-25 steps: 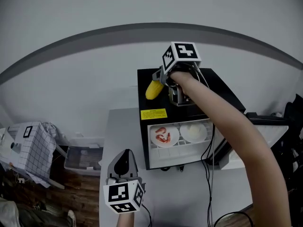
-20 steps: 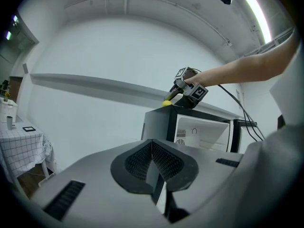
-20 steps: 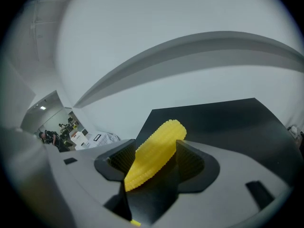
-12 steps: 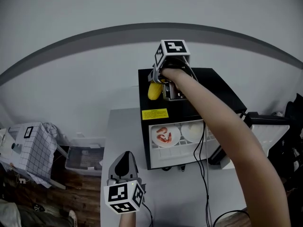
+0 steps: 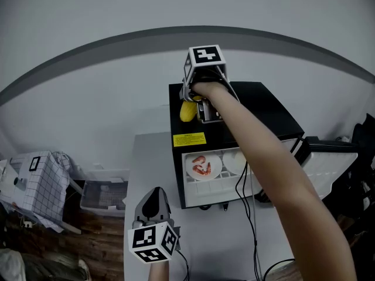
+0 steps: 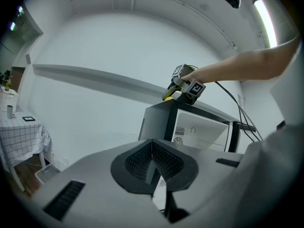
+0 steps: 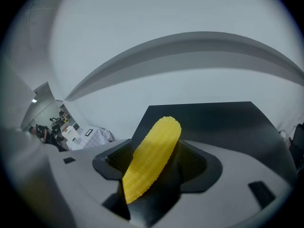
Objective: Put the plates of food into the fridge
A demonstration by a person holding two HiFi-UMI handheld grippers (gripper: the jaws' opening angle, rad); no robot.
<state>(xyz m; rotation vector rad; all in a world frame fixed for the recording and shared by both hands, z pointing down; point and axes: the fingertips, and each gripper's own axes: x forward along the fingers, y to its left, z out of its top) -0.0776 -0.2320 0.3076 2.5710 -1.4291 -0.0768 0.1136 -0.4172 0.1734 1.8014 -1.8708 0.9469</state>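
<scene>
A black mini fridge (image 5: 266, 107) stands with its door (image 5: 328, 163) swung open to the right. Inside it are a plate of red shrimp (image 5: 202, 167) and a white plate (image 5: 235, 161) partly hidden by the person's arm. My right gripper (image 5: 188, 102) hovers over the fridge top's front left corner; its jaws are opening with a yellow corn cob (image 5: 187, 111) leaning tilted between them. The cob (image 7: 152, 156) fills the right gripper (image 7: 159, 170) view. My left gripper (image 5: 153, 196) is low near the table's front, shut and empty (image 6: 152, 163).
The fridge sits on a grey table (image 5: 149, 157). Cables (image 5: 253, 215) hang down in front of the fridge. On the floor at the left are a clear bin (image 5: 102, 198) and a table with a checked cloth (image 5: 38, 183). A white wall stands behind.
My right gripper has moved left and a little back over the fridge top, carrying the corn cob with it. The left gripper has stayed still.
</scene>
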